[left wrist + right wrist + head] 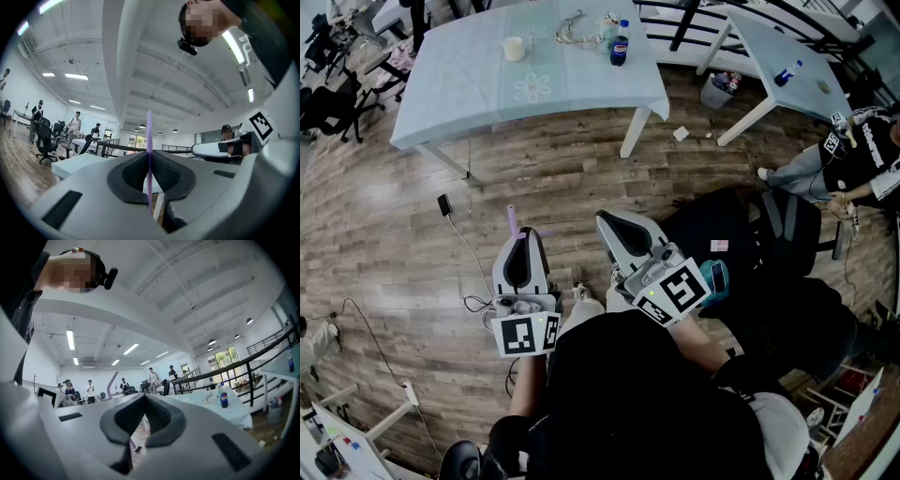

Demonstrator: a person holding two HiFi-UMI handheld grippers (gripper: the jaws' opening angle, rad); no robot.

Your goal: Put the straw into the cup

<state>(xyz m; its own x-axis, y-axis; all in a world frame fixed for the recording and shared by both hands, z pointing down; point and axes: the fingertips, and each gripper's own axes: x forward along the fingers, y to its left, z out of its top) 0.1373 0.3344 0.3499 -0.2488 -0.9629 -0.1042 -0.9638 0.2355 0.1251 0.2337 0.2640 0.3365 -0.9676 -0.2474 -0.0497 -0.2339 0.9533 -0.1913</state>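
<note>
My left gripper [523, 240] [149, 157] is shut on a thin purple straw [513, 221] [149, 136], which stands upright between the pads and pokes out above them. The straw [112, 381] also shows at the left of the right gripper view. My right gripper [606, 221] [144, 401] is beside it, its jaws closed together with nothing in them. Both are held over the wooden floor, well short of the table. The pale cup [515, 48] stands on the light blue table [469, 89] far ahead.
A blue soda bottle [620, 44] [224, 399] and some clutter are on the same table. A second table [787, 42] with a bottle, a bin [719, 90], a seated person [853, 155], a black chair [769, 230] and a floor cable [472, 248] surround me.
</note>
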